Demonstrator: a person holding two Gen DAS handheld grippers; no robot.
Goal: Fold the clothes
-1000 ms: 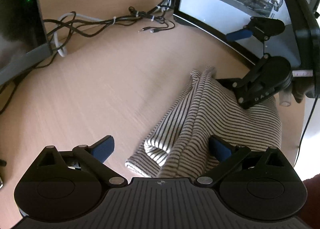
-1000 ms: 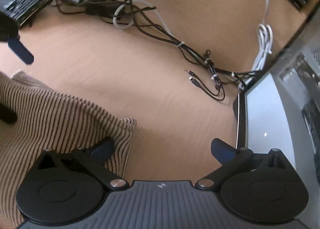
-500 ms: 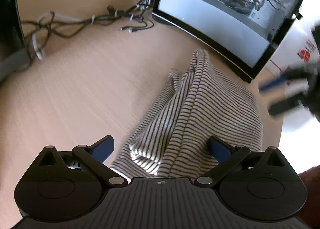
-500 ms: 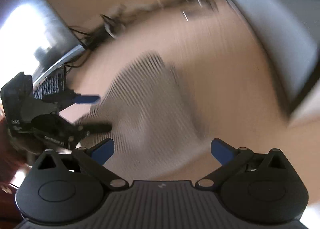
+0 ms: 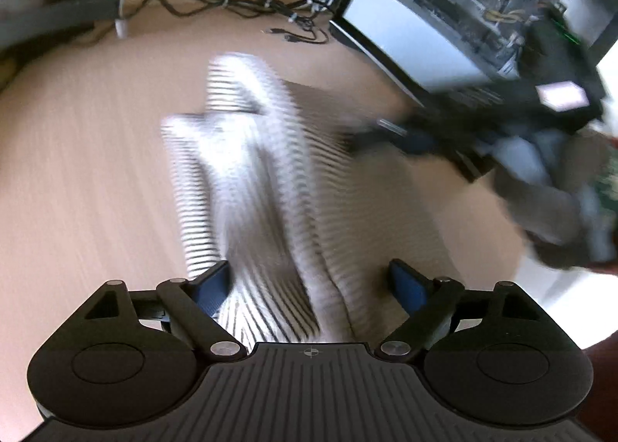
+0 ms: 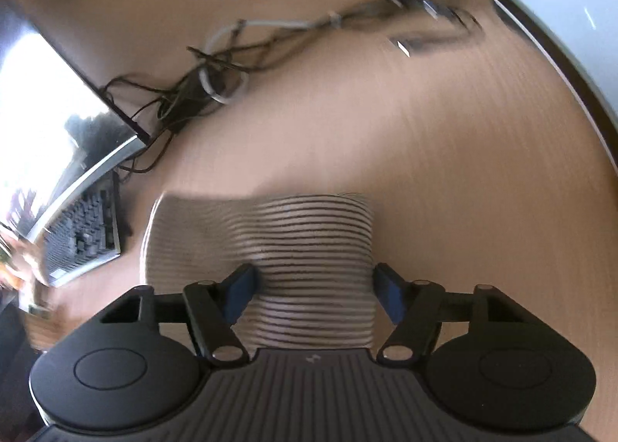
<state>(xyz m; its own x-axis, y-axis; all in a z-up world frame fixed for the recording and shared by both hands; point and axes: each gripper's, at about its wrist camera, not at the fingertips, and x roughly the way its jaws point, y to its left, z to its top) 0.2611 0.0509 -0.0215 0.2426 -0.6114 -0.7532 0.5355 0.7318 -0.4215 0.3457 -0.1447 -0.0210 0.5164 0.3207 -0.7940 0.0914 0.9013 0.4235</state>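
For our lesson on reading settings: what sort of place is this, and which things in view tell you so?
Probably a home or office computer desk: a wooden desk with a keyboard, tangled cables and an open computer case, where a striped top lies.

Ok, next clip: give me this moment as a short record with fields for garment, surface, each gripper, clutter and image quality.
garment: striped top, bunched in loose folds, not yet neatly folded
surface: light wooden desk
left gripper: jaws have just been closing, striped cloth between them, pads not visibly pressing
right gripper: jaws have just been closing around a fold of the top, grip not clear
clutter: tangled cables, keyboard, open computer case
image quality: heavy motion blur in both views
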